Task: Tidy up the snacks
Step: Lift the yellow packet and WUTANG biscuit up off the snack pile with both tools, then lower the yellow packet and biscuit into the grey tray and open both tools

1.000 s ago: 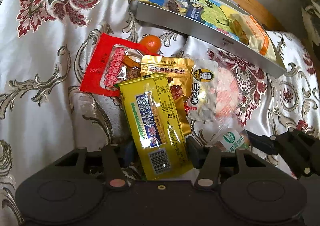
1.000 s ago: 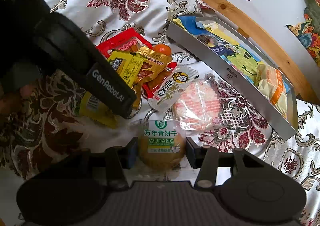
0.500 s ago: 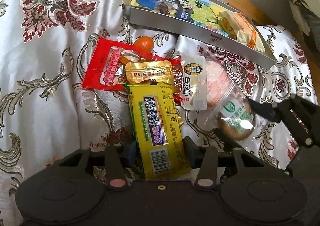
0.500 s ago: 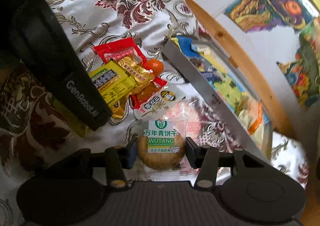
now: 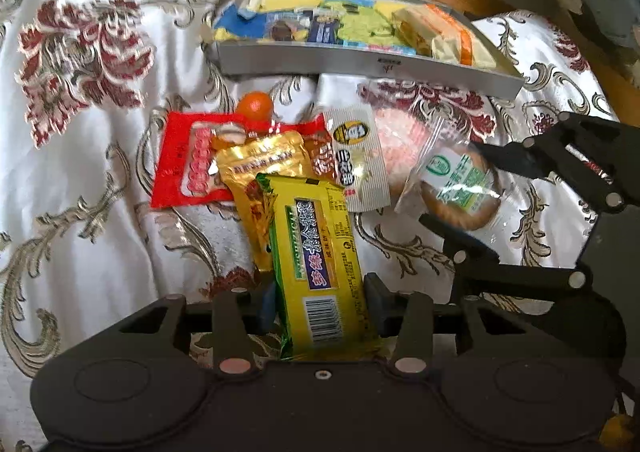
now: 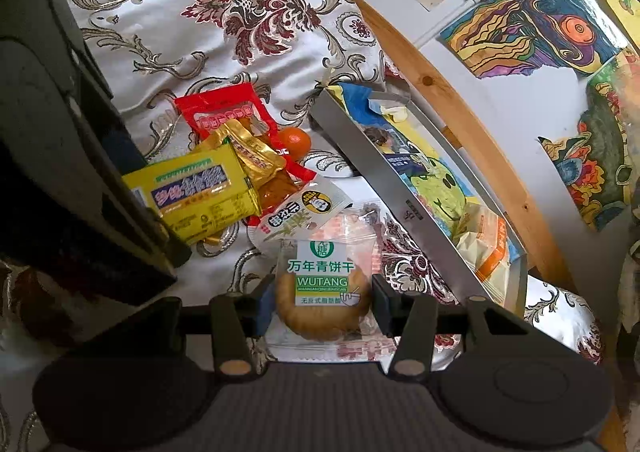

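The left gripper (image 5: 320, 306) has its jaws clamped on the lower end of a long yellow foil snack bar with a blue label (image 5: 320, 252). The right gripper (image 6: 320, 306) has its jaws closed on a round brown biscuit in a clear wrapper with a green and white label (image 6: 324, 292). Each pack is taken by its near end, probably so that the far end can go first into the shallow grey metal tray (image 5: 360, 62), which stands at the far side of the flowered white bedcover (image 5: 80, 172) and already holds several flat packs. Both packs look lifted off the cover, though I cannot be sure for the bar.

The other snacks lie in a small heap between the grippers and the tray: a red plastic pouch (image 5: 180, 164), a gold foil sachet (image 5: 260, 164), a white striped sachet with a round face logo (image 5: 358, 160), a pink speckled pack (image 5: 396, 136) and a small orange fruit (image 5: 255, 105).

Compared with one second ago, both grippers have risen and tilted toward the tray. The biscuit was then low on the cover beside the heap; now it hangs higher, nearer the tray's long wall. The grip on both packs is unchanged.
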Demonstrator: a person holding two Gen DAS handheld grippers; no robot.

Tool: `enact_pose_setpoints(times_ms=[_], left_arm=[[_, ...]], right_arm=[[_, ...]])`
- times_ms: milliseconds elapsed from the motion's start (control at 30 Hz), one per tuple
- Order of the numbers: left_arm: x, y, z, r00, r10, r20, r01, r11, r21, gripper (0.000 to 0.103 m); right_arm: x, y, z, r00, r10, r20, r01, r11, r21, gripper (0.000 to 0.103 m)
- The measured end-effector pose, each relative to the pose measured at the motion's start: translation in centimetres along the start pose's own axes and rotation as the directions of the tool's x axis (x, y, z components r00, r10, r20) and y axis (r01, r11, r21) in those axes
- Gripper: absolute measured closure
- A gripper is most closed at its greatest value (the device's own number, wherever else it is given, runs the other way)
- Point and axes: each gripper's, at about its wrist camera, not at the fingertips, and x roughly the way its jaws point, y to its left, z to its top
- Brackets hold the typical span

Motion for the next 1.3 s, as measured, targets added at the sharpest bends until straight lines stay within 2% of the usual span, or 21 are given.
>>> enact_pose_setpoints(times_ms=[167,333,433,767,933,1067,1300], left_arm=[[1.2,0.5,0.5,1.0,0.018,-0.024,-0.019,0.999,-0.035,0.052],[2.2,-0.2,0.8,0.998,0.052,-0.023,-0.051,0.998,0.039,0.046],[2.4,-0.1,0.8,0.998,0.063,-0.022,-0.062,0.997,0.054,0.051],[-0.3,0.1,0.2,0.999,0.035,0.013,-0.035,0.999,0.029,0.052],[-2.2,-0.5,-0.1,0.998,0.019,0.053,-0.021,0.999,0.043,0.053],[-3.6,-0.7,0.3,0.992,0.018,0.122,-0.024,0.999,0.049,0.053],[-4.1,-0.3,4.5,0.971,0.026,0.239,-0.033,0.999,0.027,0.052]], right_arm=[[0.0,-0.2,-0.1,1.0,-0.015,0.0,0.015,1.0,-0.01,0.05],[0.2,-0.7,-0.1,0.999,-0.036,0.0,0.036,0.999,-0.002,0.05],[0.2,-0.9,-0.1,0.999,-0.042,0.001,0.042,0.999,0.0,0.049],[-0.3,-0.9,0.2,0.996,-0.072,0.045,0.073,0.997,-0.024,0.049],[-0.4,-1.4,0.4,0.992,-0.1,0.072,0.101,0.995,-0.019,0.049],[-0.7,-1.9,0.6,0.985,-0.137,0.104,0.138,0.99,-0.005,0.049],[0.2,-4.5,1.7,0.963,-0.22,0.153,0.208,0.974,0.091,0.049]])
